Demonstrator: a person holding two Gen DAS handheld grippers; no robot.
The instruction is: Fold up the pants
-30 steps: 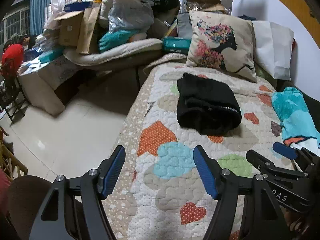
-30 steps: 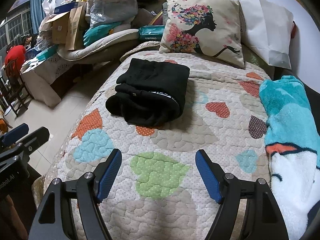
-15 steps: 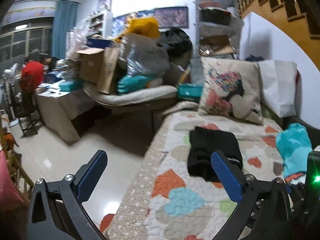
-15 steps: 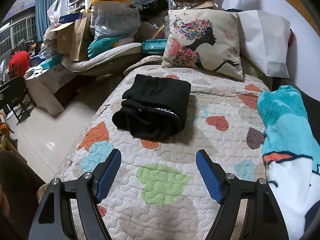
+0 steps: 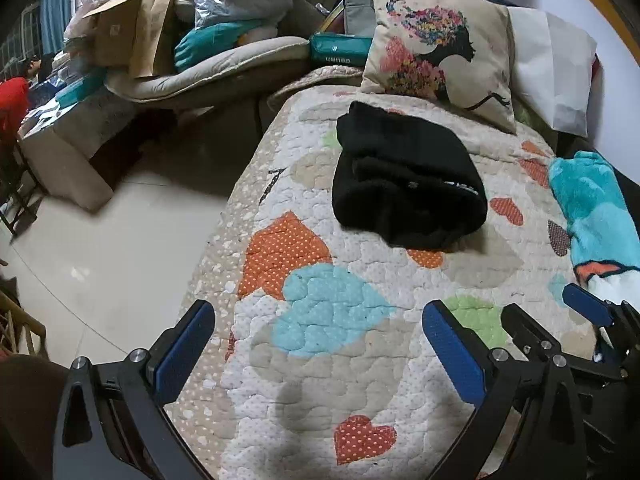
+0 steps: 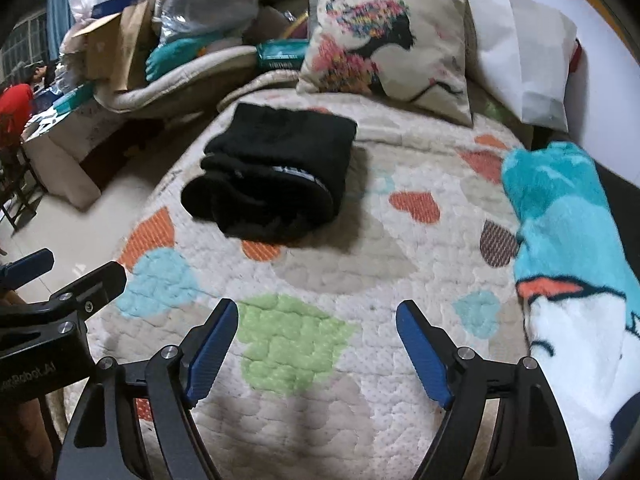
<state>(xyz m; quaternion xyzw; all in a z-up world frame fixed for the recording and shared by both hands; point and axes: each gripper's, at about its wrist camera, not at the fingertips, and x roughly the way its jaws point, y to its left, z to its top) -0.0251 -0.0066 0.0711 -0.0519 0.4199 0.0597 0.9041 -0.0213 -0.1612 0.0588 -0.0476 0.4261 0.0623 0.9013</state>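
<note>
Both grippers hover low over the bed's near edge, fingers spread and holding nothing. Ahead of them, toward the pillow end of the heart-patterned quilted bed [image 5: 352, 364], lies the black folded bundle of pants [image 5: 404, 184], its long axis running away from the fingers. Left gripper [image 5: 316, 356] and right gripper [image 6: 318, 350] sit side by side, about equally far.

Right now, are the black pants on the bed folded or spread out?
Folded. The black pants lie as a compact layered bundle on the quilt, no legs stretched out; both grippers are open and apart from them.
</note>
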